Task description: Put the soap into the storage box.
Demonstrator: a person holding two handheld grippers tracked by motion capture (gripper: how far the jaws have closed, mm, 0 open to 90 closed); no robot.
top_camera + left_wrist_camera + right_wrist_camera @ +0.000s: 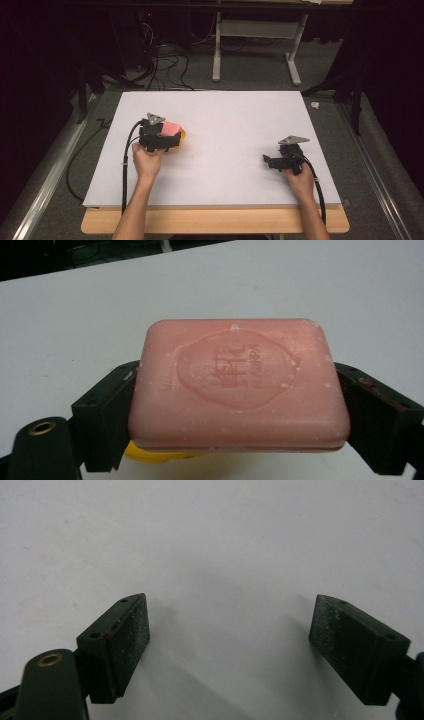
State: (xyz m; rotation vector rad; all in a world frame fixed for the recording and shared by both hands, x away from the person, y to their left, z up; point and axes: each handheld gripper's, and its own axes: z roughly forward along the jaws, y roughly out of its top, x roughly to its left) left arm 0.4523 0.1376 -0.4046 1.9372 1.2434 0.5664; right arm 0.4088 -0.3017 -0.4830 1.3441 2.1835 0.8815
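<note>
Overhead, in the high view, a pink soap bar (171, 128) is seen on the left part of the white board (225, 115), with the left gripper (167, 141) set around it and a yellow thing (182, 134) peeking out at the bar's far side. The right gripper (270, 161) is held well apart from the soap, over bare board near the right edge.

In the left gripper view, the soap bar (237, 385) is clamped by its two short ends between the black jaws, stamped face up (the emblem is legible only in part). A yellow thing (157, 457) is glimpsed beneath it; what it is cannot be told. The bar is judged stiff, fairly dense and likely slick, so the flat short ends are the sound places to take hold, with steady pressure.

In the right gripper view, the right gripper (230, 645) is shown with jaws spread wide, nothing held between them, above the board (215, 540).
</note>
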